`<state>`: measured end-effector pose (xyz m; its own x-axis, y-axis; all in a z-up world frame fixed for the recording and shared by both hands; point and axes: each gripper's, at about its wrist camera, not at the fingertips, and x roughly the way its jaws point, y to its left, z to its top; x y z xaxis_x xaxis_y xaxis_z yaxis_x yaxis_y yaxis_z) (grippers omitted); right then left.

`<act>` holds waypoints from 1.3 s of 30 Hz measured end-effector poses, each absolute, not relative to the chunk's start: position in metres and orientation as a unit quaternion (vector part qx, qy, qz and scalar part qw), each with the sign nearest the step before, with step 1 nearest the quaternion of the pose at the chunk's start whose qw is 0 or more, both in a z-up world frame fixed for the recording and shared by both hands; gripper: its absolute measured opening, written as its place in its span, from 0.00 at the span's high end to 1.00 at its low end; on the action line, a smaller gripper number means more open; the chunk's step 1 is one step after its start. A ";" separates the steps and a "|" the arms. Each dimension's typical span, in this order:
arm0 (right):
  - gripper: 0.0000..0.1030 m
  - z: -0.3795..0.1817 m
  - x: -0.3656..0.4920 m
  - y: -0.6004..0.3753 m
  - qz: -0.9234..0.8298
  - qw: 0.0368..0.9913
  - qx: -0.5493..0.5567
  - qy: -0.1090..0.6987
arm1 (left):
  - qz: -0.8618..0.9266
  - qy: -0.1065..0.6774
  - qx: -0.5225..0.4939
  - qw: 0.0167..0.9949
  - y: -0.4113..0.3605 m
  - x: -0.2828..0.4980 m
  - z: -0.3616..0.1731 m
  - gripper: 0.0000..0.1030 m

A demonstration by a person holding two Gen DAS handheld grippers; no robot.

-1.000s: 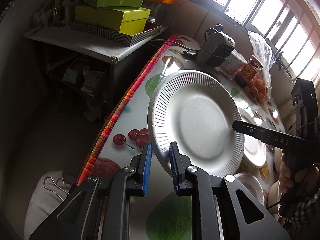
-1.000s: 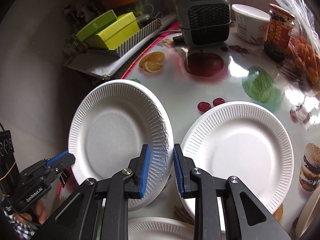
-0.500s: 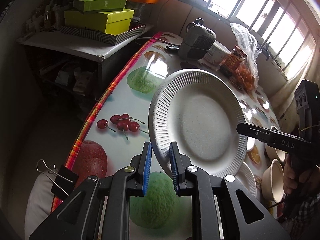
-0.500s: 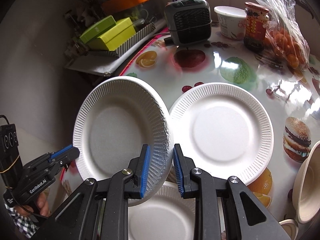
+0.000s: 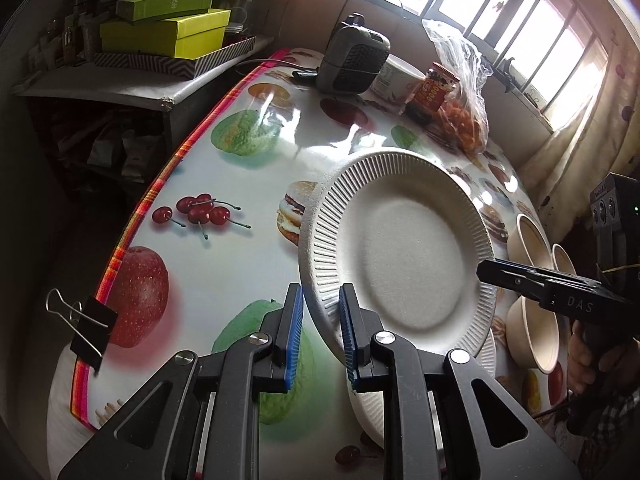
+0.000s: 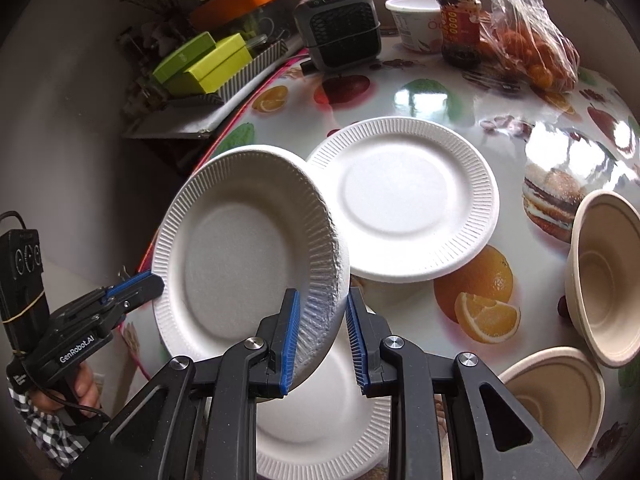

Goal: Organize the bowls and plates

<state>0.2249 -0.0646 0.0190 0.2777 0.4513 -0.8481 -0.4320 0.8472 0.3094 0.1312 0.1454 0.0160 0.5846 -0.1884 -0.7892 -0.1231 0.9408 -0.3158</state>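
Observation:
One white paper plate (image 5: 404, 264) (image 6: 240, 264) hangs tilted above the fruit-print table, held by both grippers on opposite rims. My left gripper (image 5: 320, 292) is shut on its near rim; in the right wrist view it (image 6: 154, 280) pinches the plate's left edge. My right gripper (image 6: 323, 296) is shut on the crumpled right rim, and the left wrist view shows it (image 5: 486, 268) at the plate's right side. A second plate (image 6: 404, 204) lies flat on the table behind, and a third (image 6: 320, 412) lies under the held one. Two beige bowls (image 6: 604, 288) (image 6: 560, 392) sit to the right.
At the far end stand a grey fan heater (image 5: 352, 60), a white tub (image 6: 416, 24), a jar (image 5: 434, 90) and a bag of oranges (image 5: 464, 120). A binder clip (image 5: 86, 328) grips the table's left edge. Green boxes (image 5: 168, 32) sit on a side shelf.
Both grippers have carried the plate together along the table, away from the heater end. The bowls have come into view, and the flat plate behind has drifted up and left in the right wrist view.

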 end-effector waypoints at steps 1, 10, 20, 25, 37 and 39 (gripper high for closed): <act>0.78 0.018 0.222 -0.068 0.275 0.799 0.011 0.534 | -0.021 0.457 -0.170 0.873 0.143 0.130 0.015 0.81; 0.77 0.010 0.199 -0.096 0.261 0.797 0.027 0.543 | -0.040 0.474 -0.154 0.866 0.121 0.126 0.004 0.81; 0.77 0.000 0.179 -0.112 0.248 0.793 0.035 0.555 | -0.055 0.489 -0.145 0.858 0.107 0.123 -0.006 0.81; 0.76 -0.002 0.172 -0.115 0.246 0.792 0.036 0.558 | -0.061 0.492 -0.142 0.857 0.103 0.120 -0.007 0.81; 0.76 -0.011 0.158 -0.121 0.243 0.784 0.041 0.569 | -0.064 0.508 -0.130 0.849 0.098 0.113 -0.017 0.81; 0.76 -0.012 0.157 -0.121 0.243 0.784 0.041 0.570 | -0.064 0.507 -0.130 0.850 0.098 0.112 -0.018 0.81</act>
<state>0.1566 -0.1213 -0.0118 0.2315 0.4276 -0.8738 -0.3344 0.8785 0.3413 0.1124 0.0978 -0.0180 0.4772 -0.2412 -0.8450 -0.0220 0.9580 -0.2859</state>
